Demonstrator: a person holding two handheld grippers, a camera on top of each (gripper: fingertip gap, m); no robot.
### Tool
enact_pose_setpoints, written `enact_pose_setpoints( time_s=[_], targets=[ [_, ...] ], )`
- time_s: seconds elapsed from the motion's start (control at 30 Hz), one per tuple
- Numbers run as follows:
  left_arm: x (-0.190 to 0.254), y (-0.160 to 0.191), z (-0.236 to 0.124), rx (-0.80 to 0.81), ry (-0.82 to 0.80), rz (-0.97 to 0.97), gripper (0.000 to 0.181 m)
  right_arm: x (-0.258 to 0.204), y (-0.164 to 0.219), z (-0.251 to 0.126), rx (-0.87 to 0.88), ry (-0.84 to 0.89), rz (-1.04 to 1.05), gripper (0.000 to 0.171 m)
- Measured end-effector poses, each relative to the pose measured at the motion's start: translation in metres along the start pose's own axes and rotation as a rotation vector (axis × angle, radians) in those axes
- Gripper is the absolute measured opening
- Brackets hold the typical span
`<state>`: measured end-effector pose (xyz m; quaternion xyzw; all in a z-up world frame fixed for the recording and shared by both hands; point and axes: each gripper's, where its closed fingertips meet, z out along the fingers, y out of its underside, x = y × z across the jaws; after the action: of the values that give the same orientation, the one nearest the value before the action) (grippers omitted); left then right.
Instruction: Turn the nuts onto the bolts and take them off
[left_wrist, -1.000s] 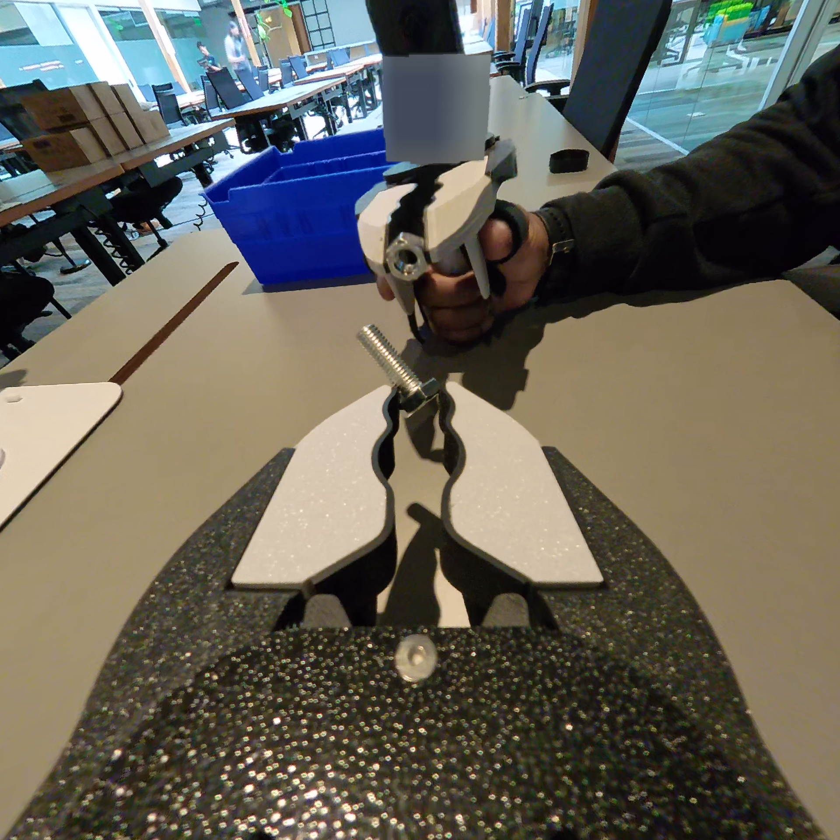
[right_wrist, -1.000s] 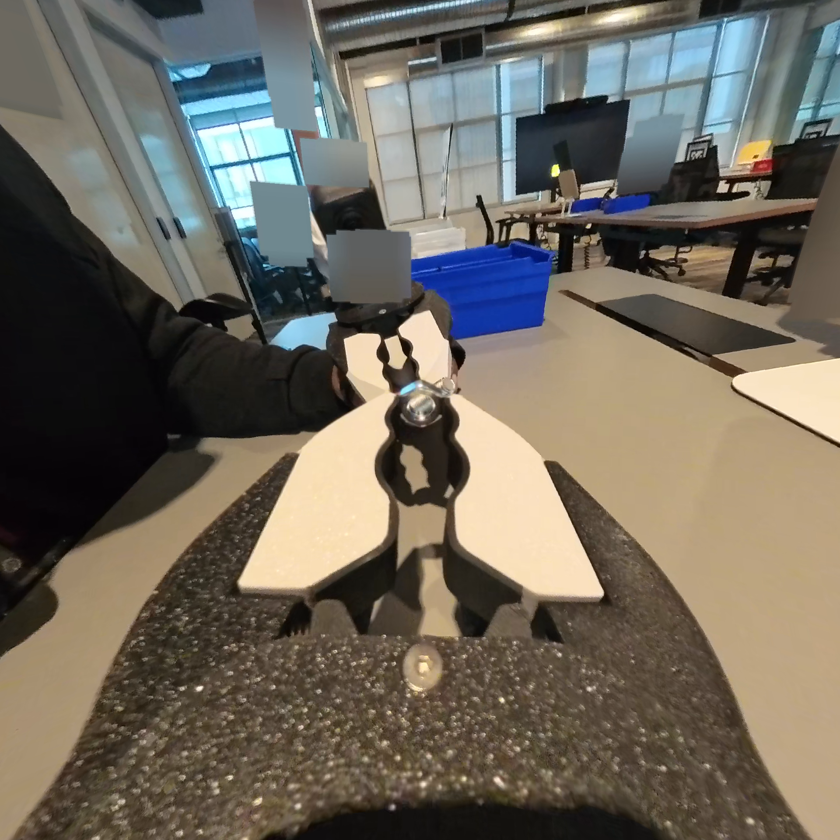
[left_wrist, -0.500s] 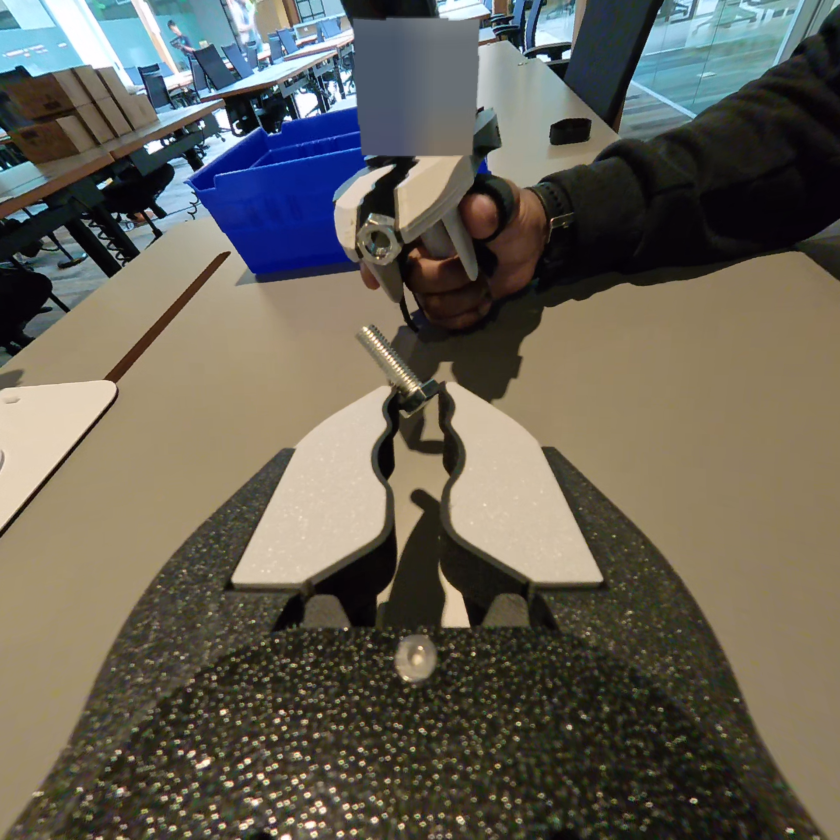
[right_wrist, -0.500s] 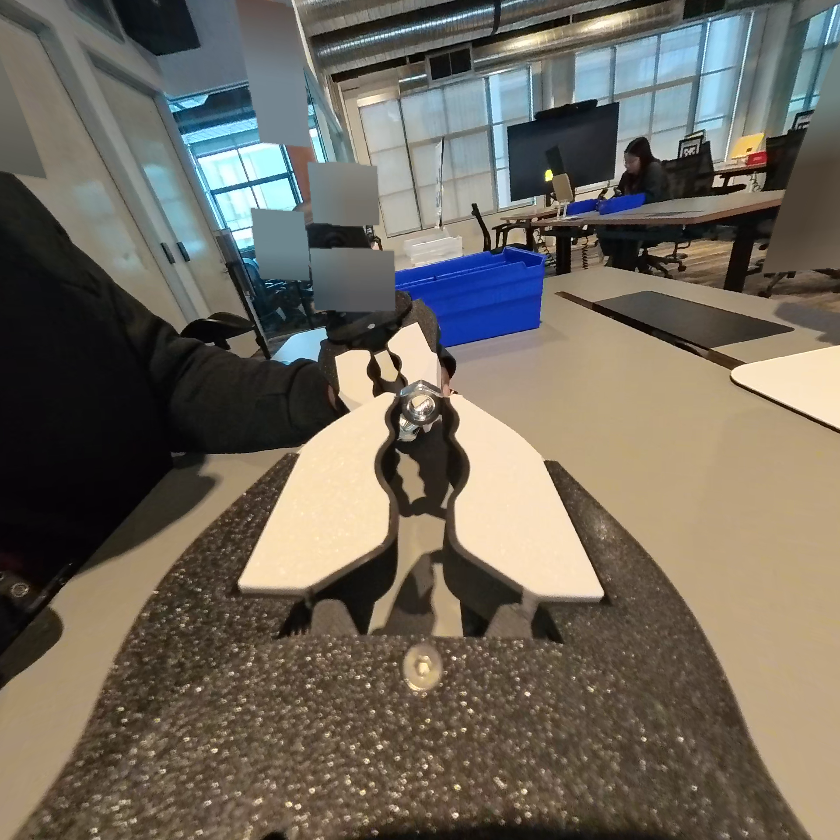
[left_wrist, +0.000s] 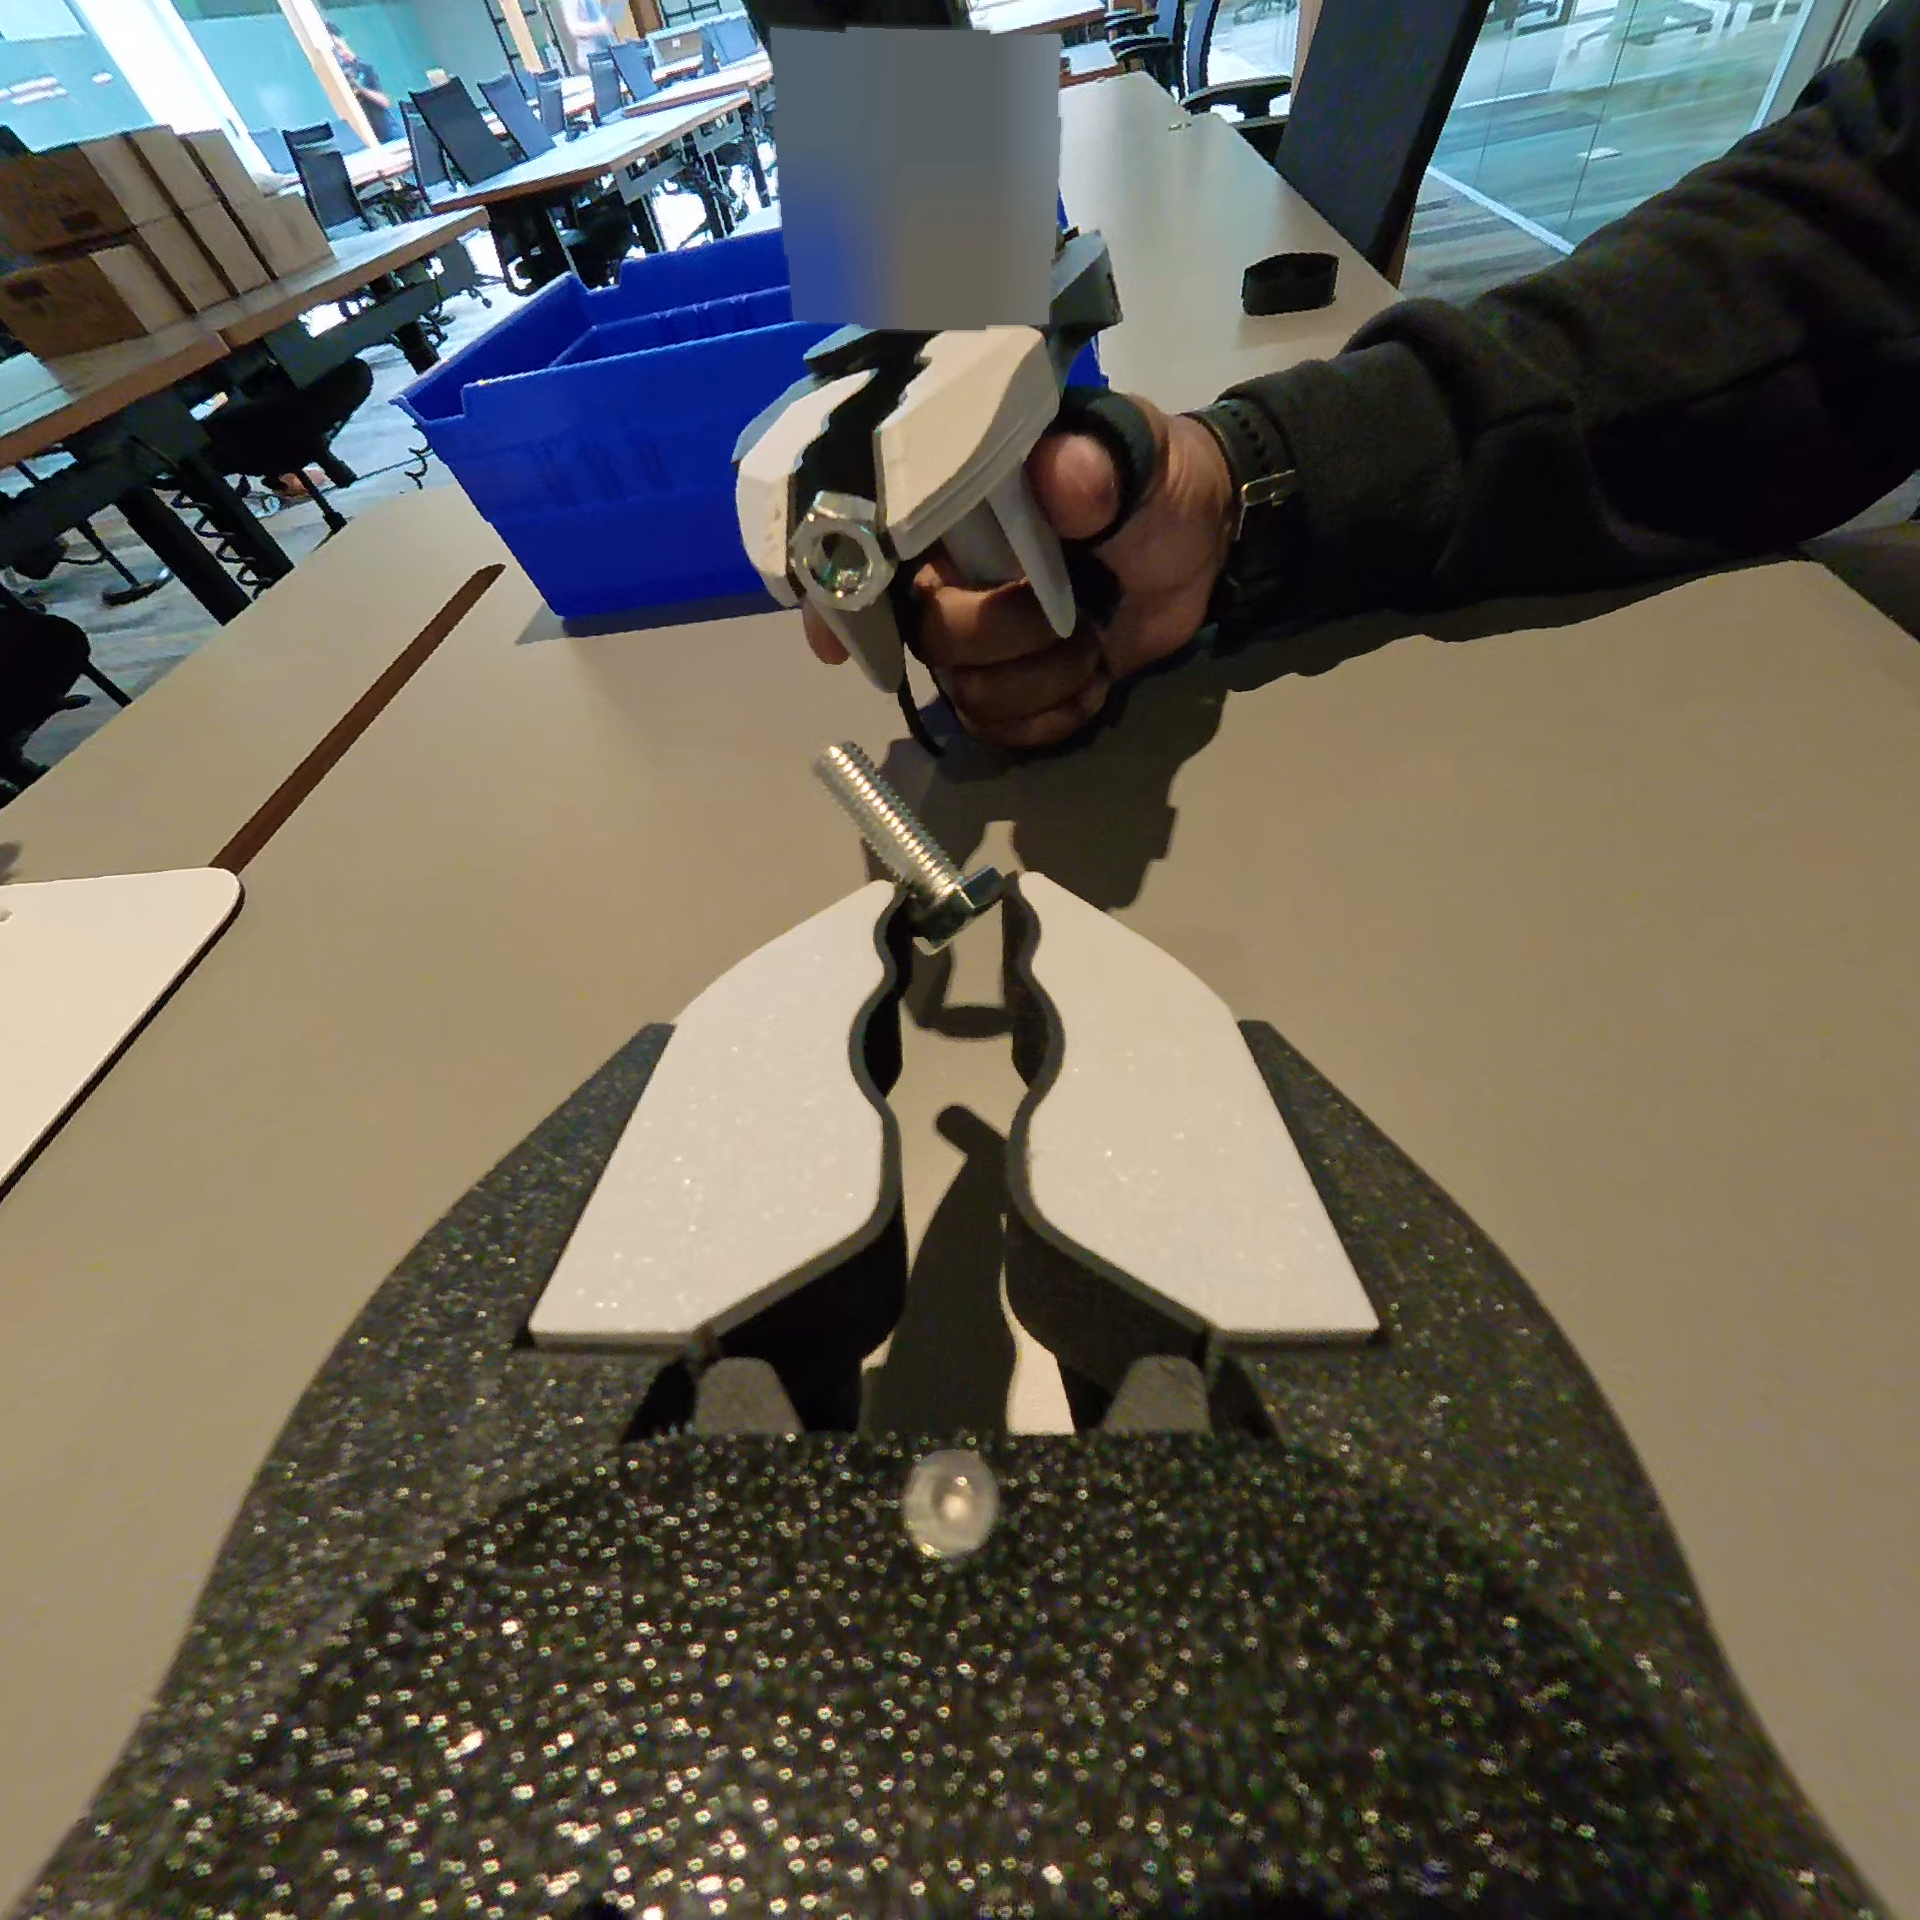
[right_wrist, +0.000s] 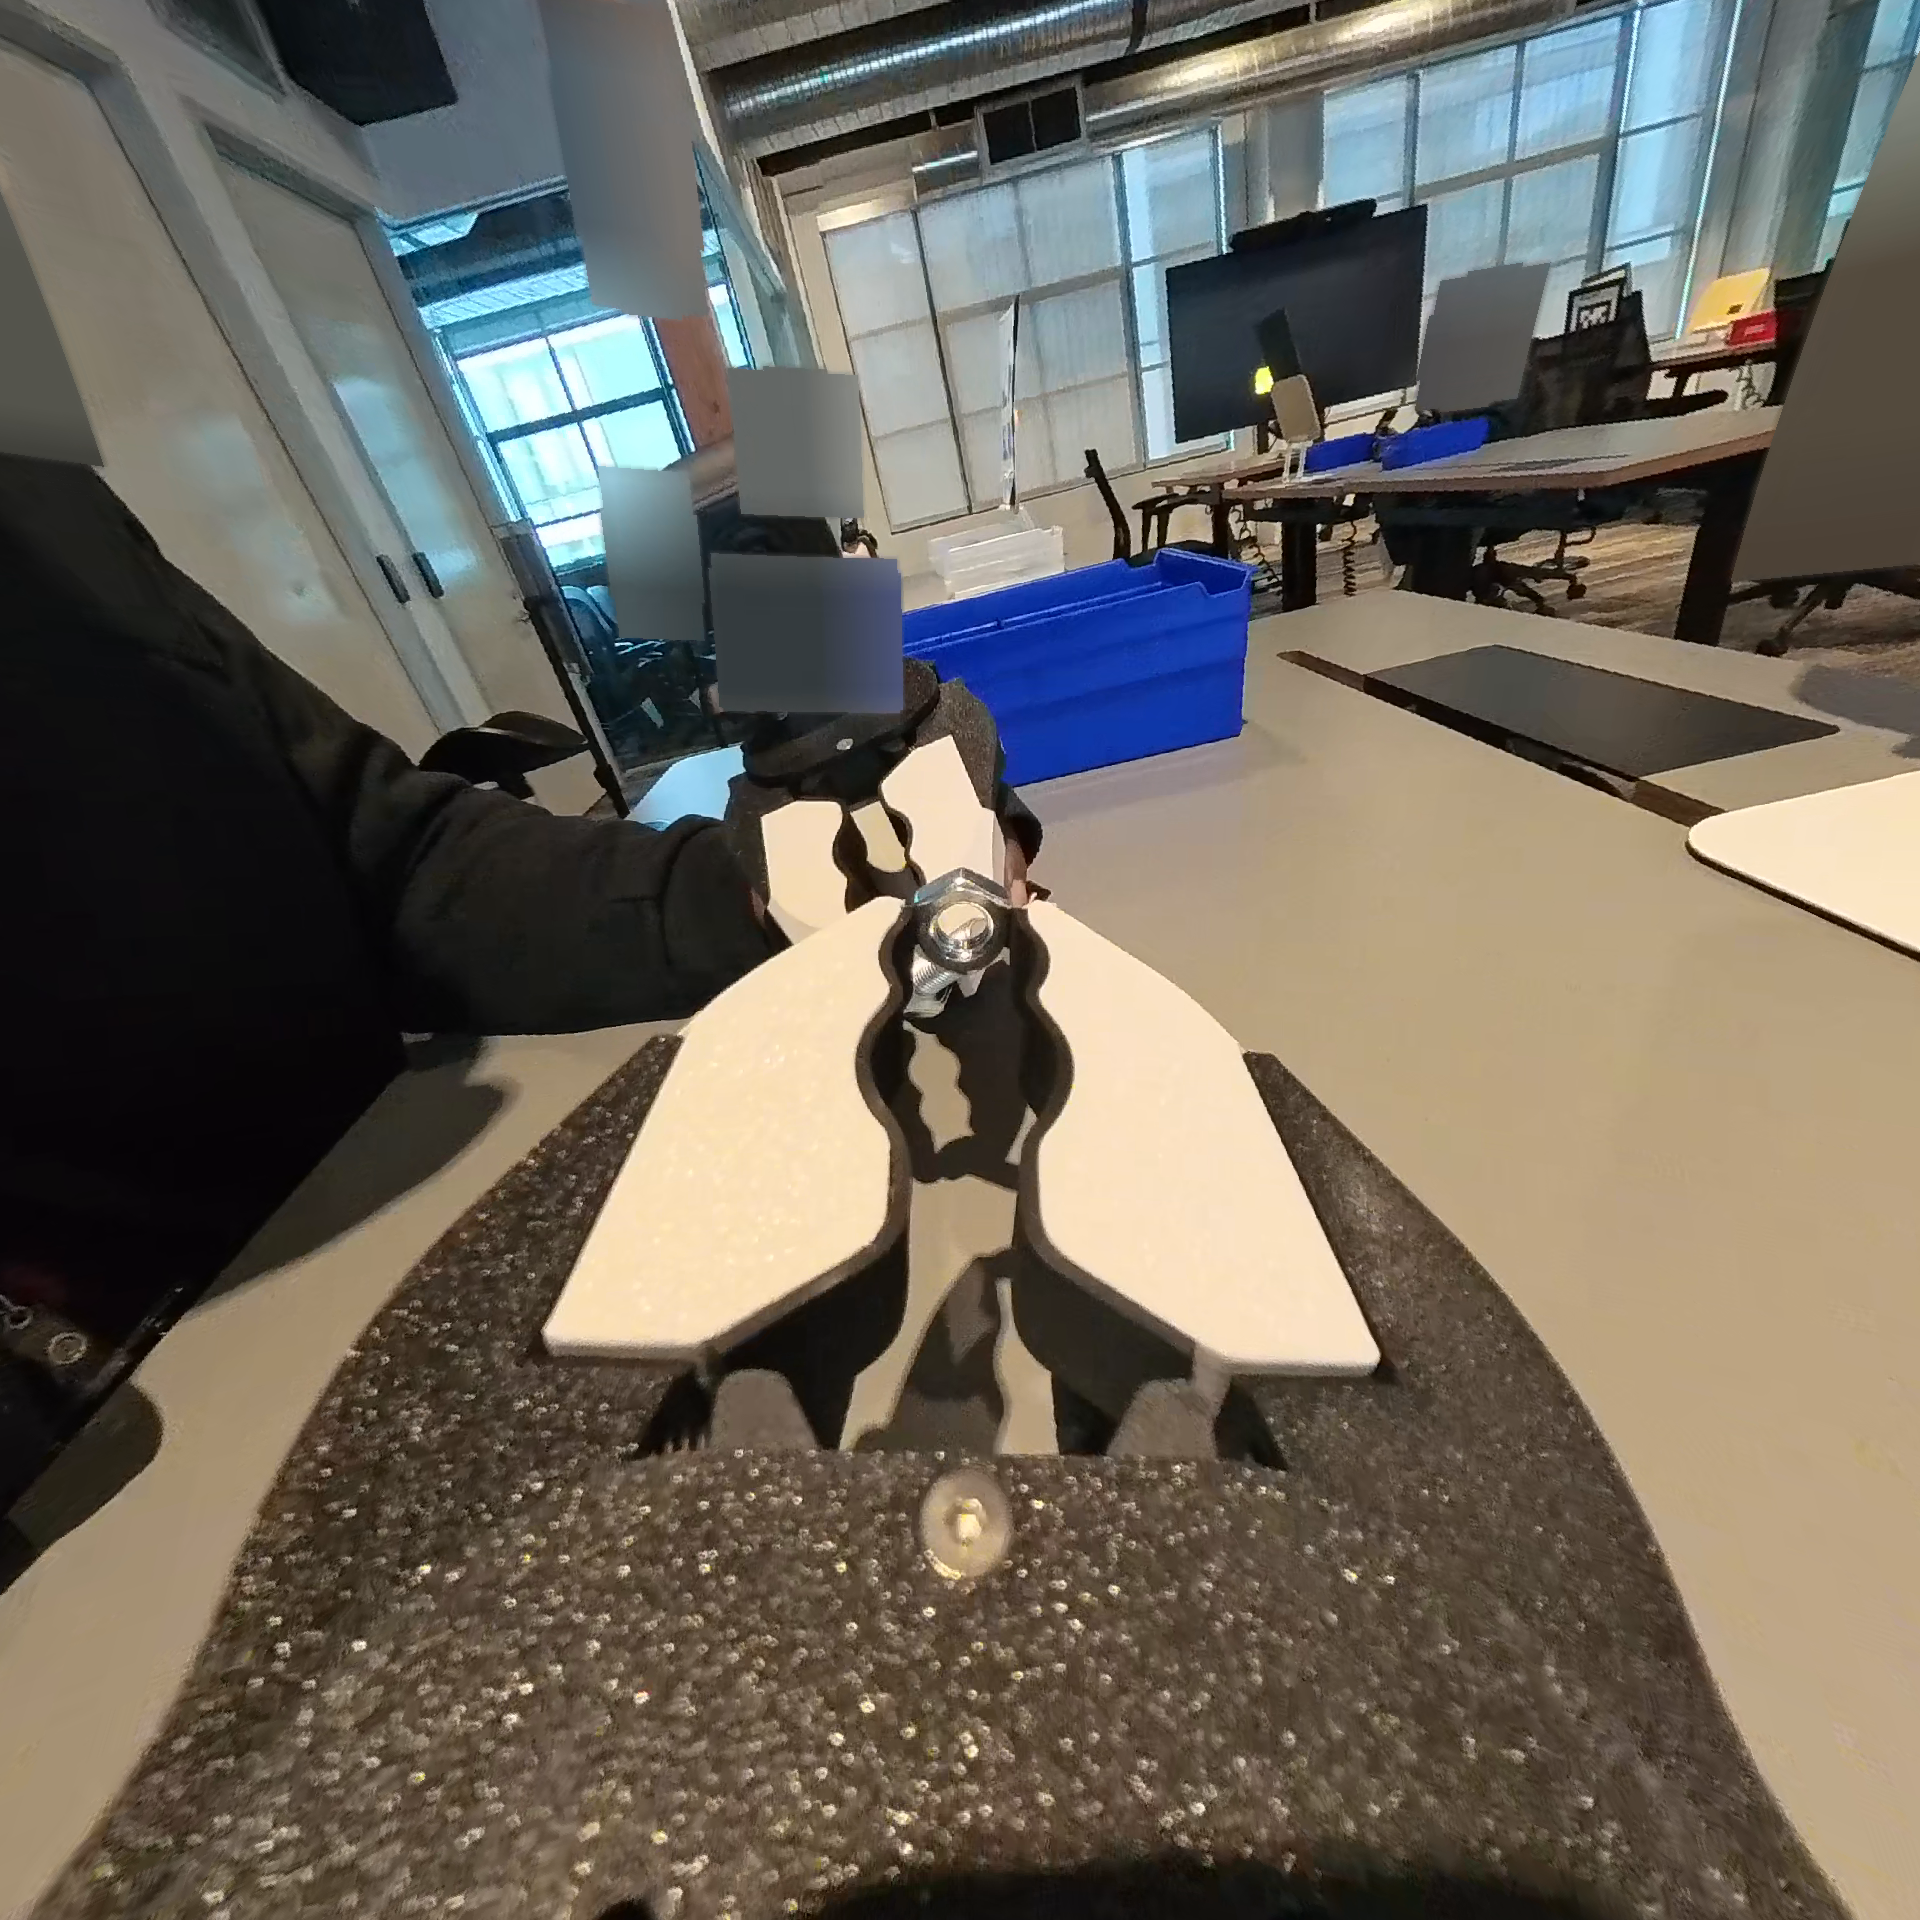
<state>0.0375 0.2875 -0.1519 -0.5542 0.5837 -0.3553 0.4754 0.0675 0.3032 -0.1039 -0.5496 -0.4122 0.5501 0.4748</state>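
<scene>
We had the left gripper (left_wrist: 951, 909) clamped on the hex head of the bolt (left_wrist: 896, 831), threaded shank pointing toward 11 o'clock, above the grey table (left_wrist: 1455, 935). Our right gripper (right_wrist: 961, 935) was pinched on the hex nut (right_wrist: 958, 925), bore facing the bolt tip. Nut and bolt stayed apart, nut at 12 o'clock from the shank. Blue bin (left_wrist: 582, 457) sat behind.

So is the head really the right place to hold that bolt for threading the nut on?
Probably yes. The left gripper pinches the bolt by its hex head, whose flats stop it spinning and leave the whole threaded shank free, pointing up toward the nut in the right gripper. Coming from behind the head, along the axis, suits it.
</scene>
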Motion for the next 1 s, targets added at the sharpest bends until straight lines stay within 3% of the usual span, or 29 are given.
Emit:
enact_pose_setpoints(
  time_s=[0.4,0.77,1.0],
  targets=[
    [0.002,-0.002,0.001,0.003,0.011,-0.008,0.016,-0.001,0.000,0.002,-0.005,-0.018,0.031,0.017],
    [0.033,-0.022,0.009,0.065,0.174,-0.048,0.016,-0.022,-0.005,0.003,0.023,-0.211,0.117,0.017],
    [0.040,-0.035,0.001,0.138,0.267,-0.128,0.016,-0.034,0.001,-0.003,-0.054,-0.294,0.084,0.017]
  ],
)
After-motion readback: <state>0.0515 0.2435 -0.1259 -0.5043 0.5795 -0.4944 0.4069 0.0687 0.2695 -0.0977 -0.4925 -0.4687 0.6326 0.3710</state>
